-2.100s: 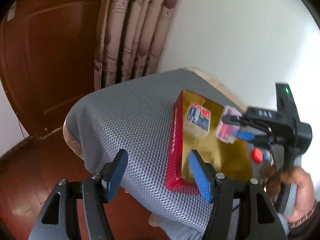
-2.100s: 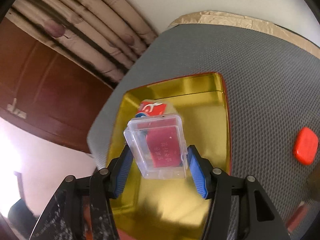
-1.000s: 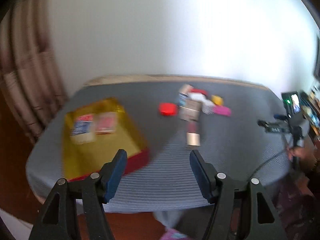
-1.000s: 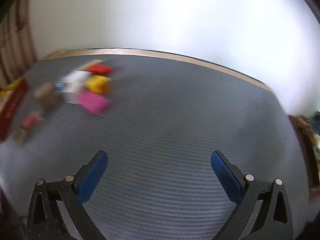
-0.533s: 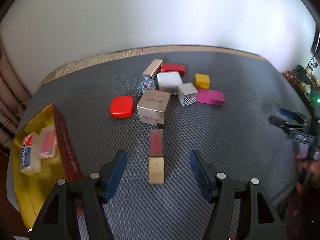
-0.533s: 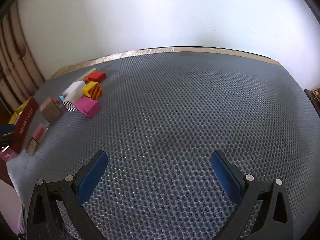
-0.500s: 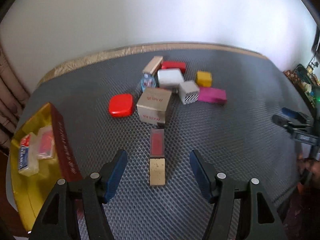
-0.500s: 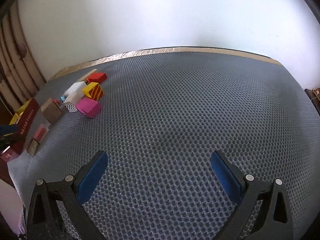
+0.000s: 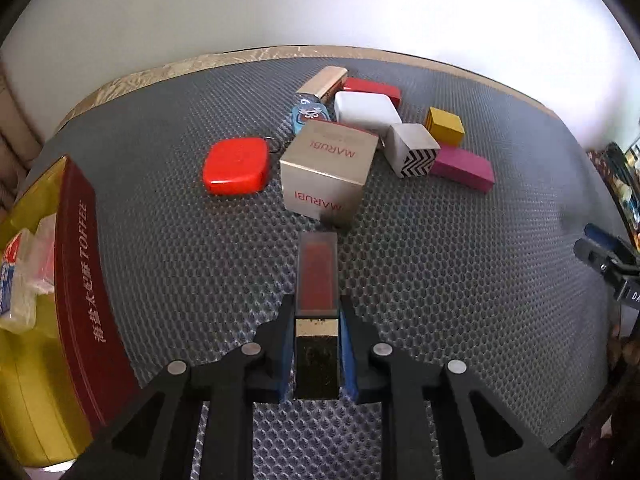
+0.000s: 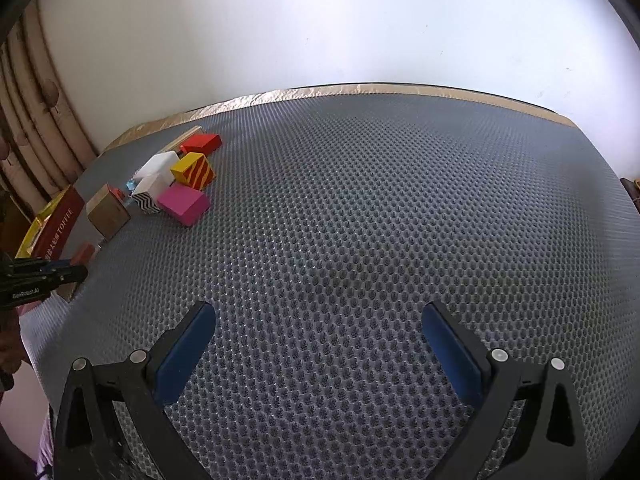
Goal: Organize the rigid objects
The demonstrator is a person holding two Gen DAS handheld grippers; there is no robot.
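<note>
Left gripper (image 9: pixel 317 354): fingers squeezing the lipstick (image 9: pixel 317 280)
Right gripper (image 10: pixel 318 344): fingers wide apart, holding nothing, over the tabletop (image 10: pixel 380 220)

daylight is glaring off the white wall (image 10: pixel 320 32) at far right; fisheye edges are bending and darkening; focus is staying sharp.

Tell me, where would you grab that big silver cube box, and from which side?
Probably from above, by two opposite flat sides. The silver box stands square on the mat, its top free. The red case on its left leaves a gap; the zigzag box sits close on the right. It looks wide, so the jaws would need to open fully.
</note>
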